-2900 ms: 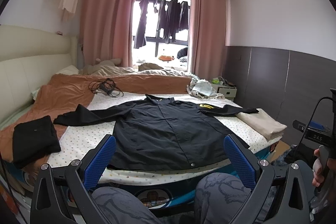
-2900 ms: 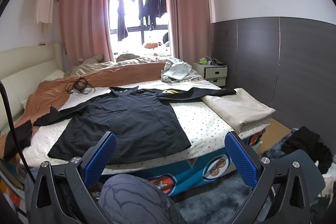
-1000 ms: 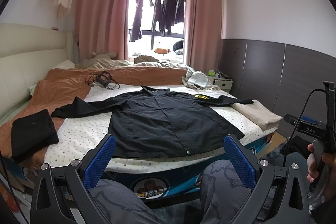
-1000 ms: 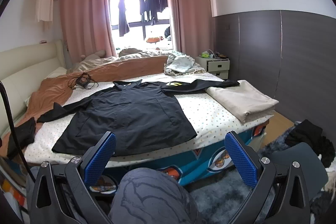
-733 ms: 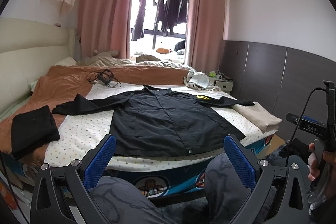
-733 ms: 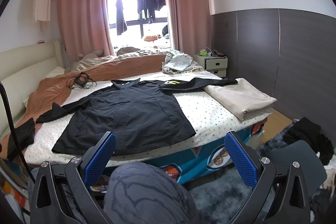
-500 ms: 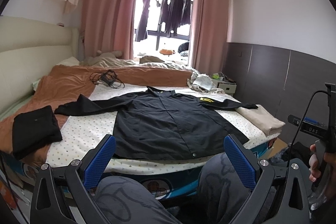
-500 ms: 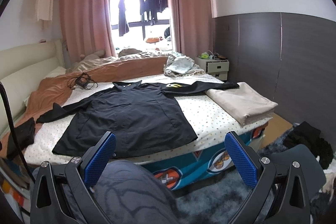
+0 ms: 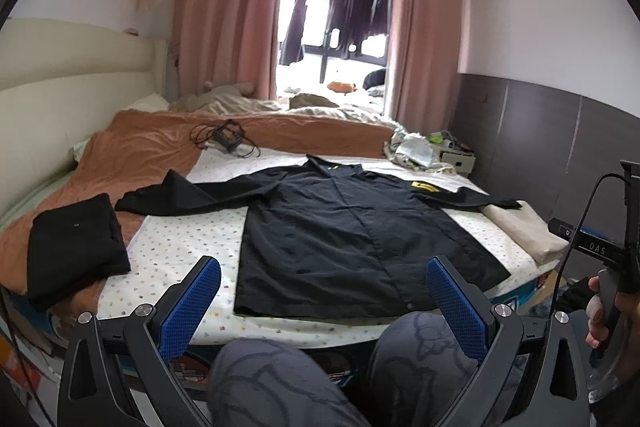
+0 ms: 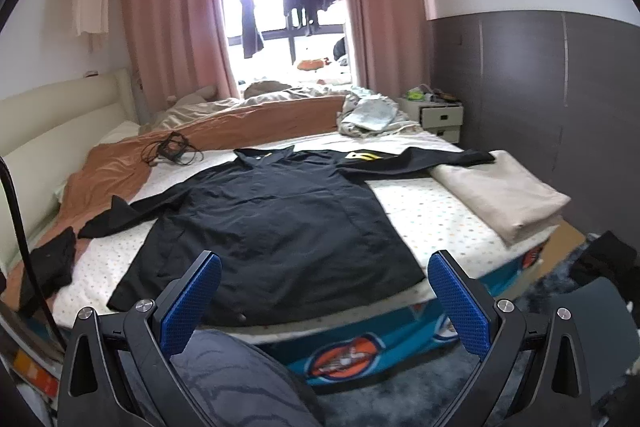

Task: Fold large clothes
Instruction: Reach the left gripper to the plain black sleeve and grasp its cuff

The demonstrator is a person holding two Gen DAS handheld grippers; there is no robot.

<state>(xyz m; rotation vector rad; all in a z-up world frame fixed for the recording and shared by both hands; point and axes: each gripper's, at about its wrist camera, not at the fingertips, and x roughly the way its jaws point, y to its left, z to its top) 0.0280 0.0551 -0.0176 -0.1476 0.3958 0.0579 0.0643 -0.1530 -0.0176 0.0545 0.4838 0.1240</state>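
A large black jacket (image 9: 352,235) lies spread flat on the bed, sleeves out to both sides, a yellow patch near its right shoulder. It also shows in the right wrist view (image 10: 272,223). My left gripper (image 9: 322,293) is open and empty, held off the bed's near edge in front of the jacket's hem. My right gripper (image 10: 324,291) is open and empty, also short of the bed. Its handle shows at the right edge of the left wrist view (image 9: 624,255). The person's knees hide the low part of both views.
A folded black garment (image 9: 72,247) lies at the bed's left. A folded beige stack (image 10: 500,191) lies at its right, under the jacket's sleeve end. Cables (image 9: 224,139) sit on the orange blanket (image 9: 136,163). A nightstand (image 10: 440,115) stands by the grey wall.
Both grippers have come a little closer to the bed and tilted slightly; the jacket looks larger in both views. Nothing on the bed has moved.
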